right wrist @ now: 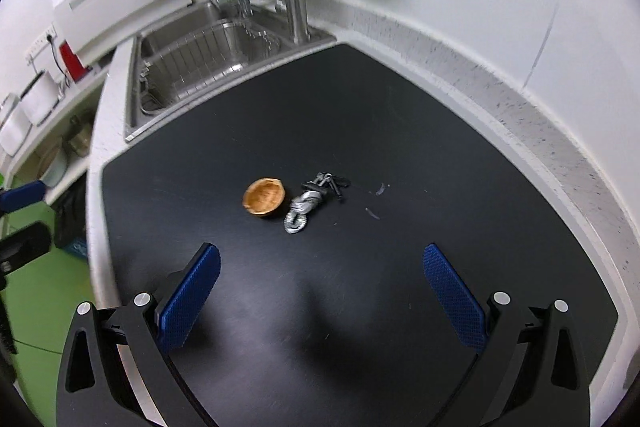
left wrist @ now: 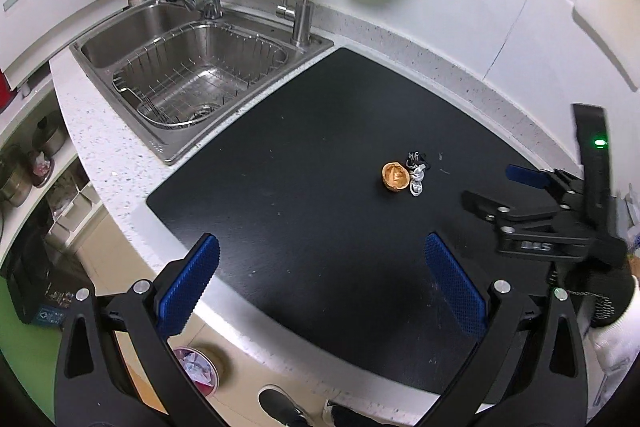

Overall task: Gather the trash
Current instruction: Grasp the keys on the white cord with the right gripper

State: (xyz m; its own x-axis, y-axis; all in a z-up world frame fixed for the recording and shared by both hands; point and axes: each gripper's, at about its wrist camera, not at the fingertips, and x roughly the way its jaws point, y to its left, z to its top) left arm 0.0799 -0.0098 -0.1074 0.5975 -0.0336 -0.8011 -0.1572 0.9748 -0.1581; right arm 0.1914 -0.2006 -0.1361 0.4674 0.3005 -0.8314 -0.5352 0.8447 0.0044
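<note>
Walnut shell (right wrist: 264,202) sits on my table's black mat (right wrist: 360,131), touching a grey cord bundle (right wrist: 310,205), ahead of my right claw (right wrist: 320,287) and well ahead of my left claw (left wrist: 320,279); both spread, holding nothing. Motion blur smears the sink (right wrist: 208,59).

Left gripper (left wrist: 320,259), right gripper (right wrist: 320,267) agape

nutshell (right wrist: 264,202) on mat (right wrist: 360,107) | cord bundle (right wrist: 306,207) just right (touching) | sink (right wrist: 192,63) behind-left
</note>
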